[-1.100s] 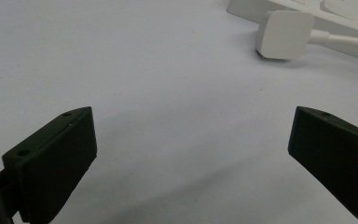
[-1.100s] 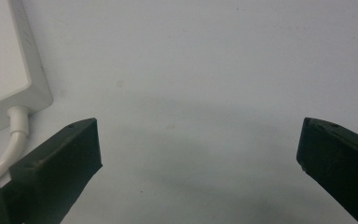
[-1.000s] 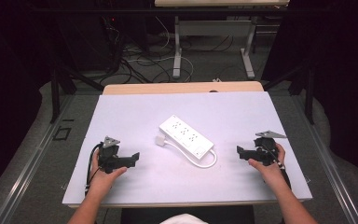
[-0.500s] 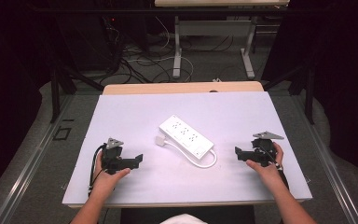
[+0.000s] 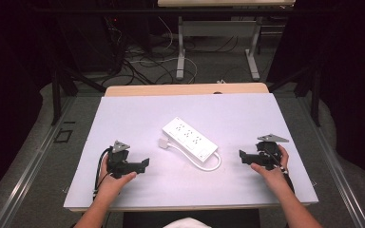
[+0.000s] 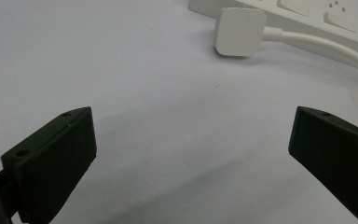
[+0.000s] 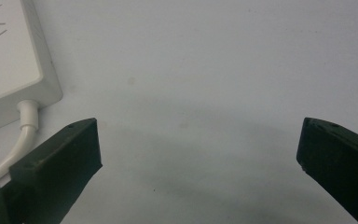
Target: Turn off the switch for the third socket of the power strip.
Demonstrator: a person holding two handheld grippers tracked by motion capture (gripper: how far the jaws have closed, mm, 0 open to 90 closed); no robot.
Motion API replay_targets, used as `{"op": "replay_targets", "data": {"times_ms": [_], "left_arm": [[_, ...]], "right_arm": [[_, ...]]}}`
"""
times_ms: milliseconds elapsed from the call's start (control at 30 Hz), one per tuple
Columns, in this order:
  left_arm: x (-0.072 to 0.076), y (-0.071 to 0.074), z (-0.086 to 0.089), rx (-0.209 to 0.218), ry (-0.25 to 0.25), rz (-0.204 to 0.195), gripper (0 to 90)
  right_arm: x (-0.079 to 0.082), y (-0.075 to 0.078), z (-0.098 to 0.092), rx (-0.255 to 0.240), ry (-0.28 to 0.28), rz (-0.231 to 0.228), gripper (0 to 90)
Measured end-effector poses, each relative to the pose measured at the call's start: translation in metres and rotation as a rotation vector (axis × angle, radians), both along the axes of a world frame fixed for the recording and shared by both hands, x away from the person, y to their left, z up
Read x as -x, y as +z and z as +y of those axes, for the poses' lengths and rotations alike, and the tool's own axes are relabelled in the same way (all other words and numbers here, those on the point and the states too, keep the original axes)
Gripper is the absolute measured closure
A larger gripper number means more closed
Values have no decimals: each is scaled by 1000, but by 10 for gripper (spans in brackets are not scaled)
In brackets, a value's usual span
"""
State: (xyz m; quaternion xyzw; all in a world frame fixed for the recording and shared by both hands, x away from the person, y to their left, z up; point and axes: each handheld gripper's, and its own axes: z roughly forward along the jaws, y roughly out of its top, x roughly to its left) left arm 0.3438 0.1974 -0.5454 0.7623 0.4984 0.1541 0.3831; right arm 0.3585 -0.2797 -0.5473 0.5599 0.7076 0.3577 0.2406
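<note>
White rectangular plastic power strip [image 5: 189,138] is laid diagonally at the middle of the white-topped desk [image 5: 247,114], sockets up. Its white cord [image 5: 212,165] is looped at the near end; the square white plug [image 6: 240,31] is lying flat just beside the strip's left edge. Left gripper [image 5: 145,164] is held low over the desk, left of the strip and well apart from it, jaws spread wide with nothing between them. Right gripper [image 5: 241,156] is held near the strip's cord end, not touching, jaws likewise wide apart and empty. In the right gripper view the strip's corner and cord exit are seen at upper left. Both grippers are pointed inward at the strip.
</note>
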Motion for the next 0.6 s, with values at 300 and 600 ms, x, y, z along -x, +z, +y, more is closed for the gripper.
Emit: {"op": "replay_targets", "data": {"times_ms": [300, 600], "left_arm": [[6, 3, -12, -14, -26, -7, 77], [8, 8, -22, -21, -34, -16, 166]], "right_arm": [[0, 0, 1, -5, -1, 5, 0], [1, -1, 1, -3, 6, 3, 0]]}}
